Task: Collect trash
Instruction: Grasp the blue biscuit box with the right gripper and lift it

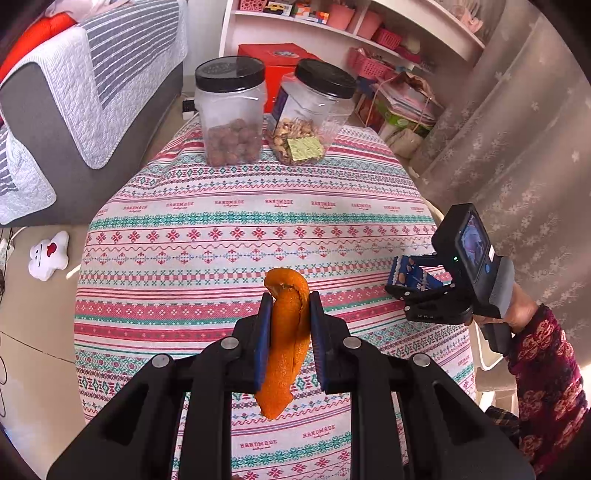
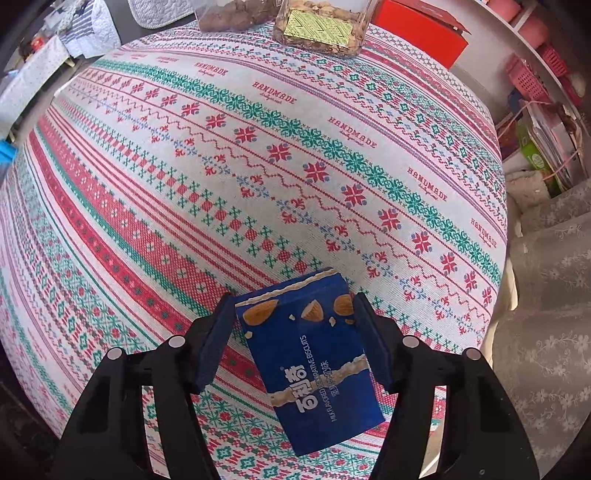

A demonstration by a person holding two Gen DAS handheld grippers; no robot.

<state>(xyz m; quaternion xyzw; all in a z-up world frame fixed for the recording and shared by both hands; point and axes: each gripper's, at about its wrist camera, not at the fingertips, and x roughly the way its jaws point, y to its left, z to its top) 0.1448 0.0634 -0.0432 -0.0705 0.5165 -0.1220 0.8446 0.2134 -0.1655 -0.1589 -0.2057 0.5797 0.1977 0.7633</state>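
Note:
My left gripper (image 1: 287, 301) is shut on an orange peel (image 1: 286, 343), which hangs between its blue pads above the patterned tablecloth (image 1: 221, 229). My right gripper (image 2: 291, 306) is shut on a blue biscuit box (image 2: 314, 362) and holds it over the tablecloth (image 2: 221, 166). The right gripper (image 1: 402, 286) with the biscuit box (image 1: 413, 275) also shows in the left wrist view, at the table's right edge.
Two clear jars with black lids stand at the table's far end: one with brown nuts (image 1: 231, 114), one with mixed nuts (image 1: 310, 114). Behind them are a red box (image 1: 277, 59) and shelves (image 1: 351, 33). A sofa (image 1: 74, 92) is left, a curtain (image 1: 517, 147) right.

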